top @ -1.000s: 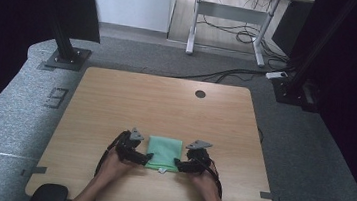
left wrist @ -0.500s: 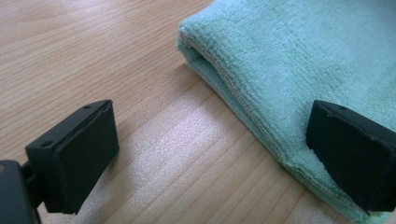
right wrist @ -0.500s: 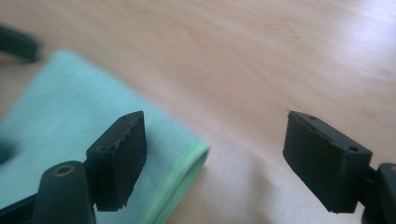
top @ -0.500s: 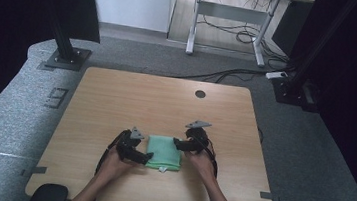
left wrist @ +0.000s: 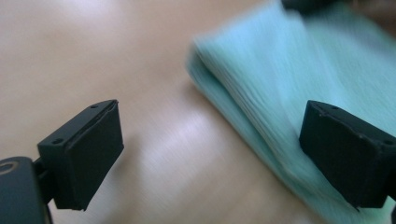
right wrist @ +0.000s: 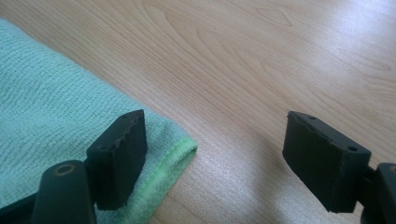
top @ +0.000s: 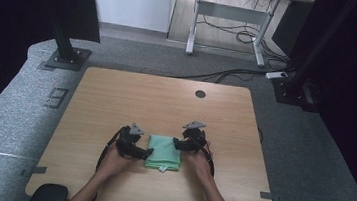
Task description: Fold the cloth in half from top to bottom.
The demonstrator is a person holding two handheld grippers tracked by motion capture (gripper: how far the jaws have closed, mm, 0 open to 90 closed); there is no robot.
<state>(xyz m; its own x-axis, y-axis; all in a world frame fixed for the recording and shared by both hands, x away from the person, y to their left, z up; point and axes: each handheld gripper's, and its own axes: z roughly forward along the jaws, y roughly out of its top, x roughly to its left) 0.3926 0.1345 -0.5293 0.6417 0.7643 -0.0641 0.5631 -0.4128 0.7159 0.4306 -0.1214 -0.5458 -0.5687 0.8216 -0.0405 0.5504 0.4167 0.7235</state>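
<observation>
A folded green cloth (top: 163, 151) lies on the wooden table (top: 156, 103) near its front edge, between the person's two hands. My left gripper (top: 147, 152) is at the cloth's left edge. In the left gripper view the left gripper (left wrist: 210, 123) is open, one jaw over bare wood and the other over the cloth (left wrist: 280, 70). My right gripper (top: 177, 143) is at the cloth's far right corner. In the right gripper view the right gripper (right wrist: 217, 126) is open, straddling the corner of the cloth (right wrist: 51, 107), with nothing pinched.
A dark round hole (top: 200, 94) sits in the table near its far edge. A small white tag (top: 163, 169) sticks out of the cloth's near edge. Black stand bases (top: 65, 58) and cables (top: 229, 75) lie on the floor beyond the table.
My right gripper has moved away from the person along the cloth's right edge, from the near corner toward the far corner. The left gripper and the cloth have stayed put.
</observation>
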